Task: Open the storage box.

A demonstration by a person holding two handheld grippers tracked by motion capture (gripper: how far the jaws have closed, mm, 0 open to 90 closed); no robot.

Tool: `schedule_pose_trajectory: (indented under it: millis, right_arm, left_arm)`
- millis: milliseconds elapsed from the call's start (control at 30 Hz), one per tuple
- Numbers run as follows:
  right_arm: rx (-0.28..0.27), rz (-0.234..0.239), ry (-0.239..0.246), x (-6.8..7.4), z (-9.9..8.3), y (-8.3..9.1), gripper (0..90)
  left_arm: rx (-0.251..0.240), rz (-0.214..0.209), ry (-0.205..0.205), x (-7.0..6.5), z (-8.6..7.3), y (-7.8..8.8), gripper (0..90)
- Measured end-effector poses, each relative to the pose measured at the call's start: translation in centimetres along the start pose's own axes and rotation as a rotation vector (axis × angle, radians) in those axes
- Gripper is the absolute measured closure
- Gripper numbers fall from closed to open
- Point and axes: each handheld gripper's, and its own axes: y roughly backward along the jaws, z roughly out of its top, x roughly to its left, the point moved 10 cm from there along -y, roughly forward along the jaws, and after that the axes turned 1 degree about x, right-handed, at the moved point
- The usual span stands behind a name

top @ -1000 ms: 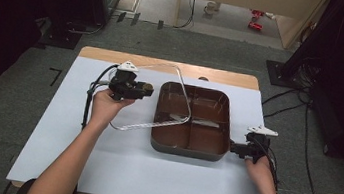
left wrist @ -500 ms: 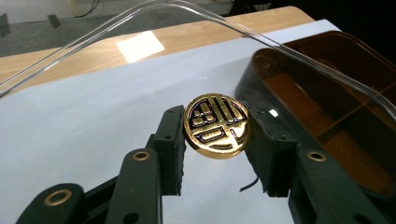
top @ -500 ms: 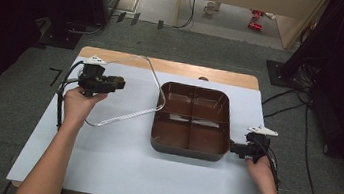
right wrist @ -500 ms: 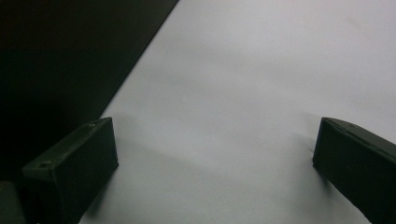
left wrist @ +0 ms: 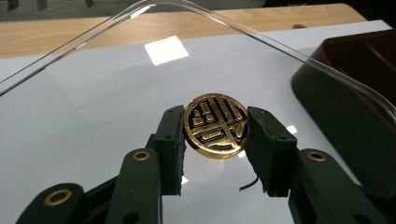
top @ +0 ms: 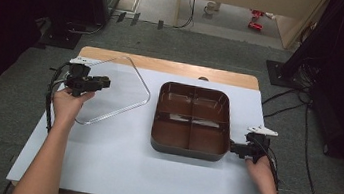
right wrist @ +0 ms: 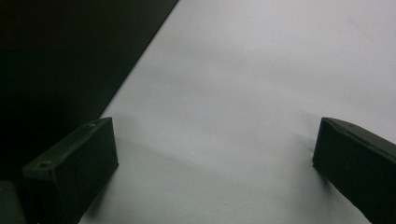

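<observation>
Left gripper (left wrist: 215, 140): jaws clamped on round gold-and-black knob (left wrist: 216, 126) of clear rounded-square plastic lid (top: 115, 89).
Lid: near desk's (top: 117, 155) far-left corner, apparently tilted.
Right gripper (right wrist: 215, 163): jaws wide, empty, beside brown four-compartment tray (top: 192, 122).

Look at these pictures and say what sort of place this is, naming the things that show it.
Probably a lab or studio set up for recording tasks, not a kitchen. A white table stands on grey carpet, cables trail across the floor beside dark equipment stands, and the person works with a hand-held left gripper.
</observation>
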Motion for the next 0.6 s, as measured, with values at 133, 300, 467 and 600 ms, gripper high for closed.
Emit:
schedule_pose_trajectory:
  millis: [133,300,467,600]
  right_arm:
    - [0.0,0.0,0.0,0.0,0.0,0.0,0.0]
    - [0.0,0.0,0.0,0.0,0.0,0.0,0.0]
    - [0.0,-0.001,0.0,0.0,0.0,0.0,0.0]
    - [0.0,-0.001,0.0,0.0,0.0,0.0,0.0]
  left_arm:
    - [0.032,0.012,0.013,0.9,-1.1,-1.0,59.3]
    - [0.065,0.026,0.024,1.5,-1.9,-2.0,59.3]
    - [0.092,0.029,0.035,1.8,-2.5,-2.5,59.3]
    - [0.119,0.039,0.023,2.0,-2.9,-3.0,59.3]
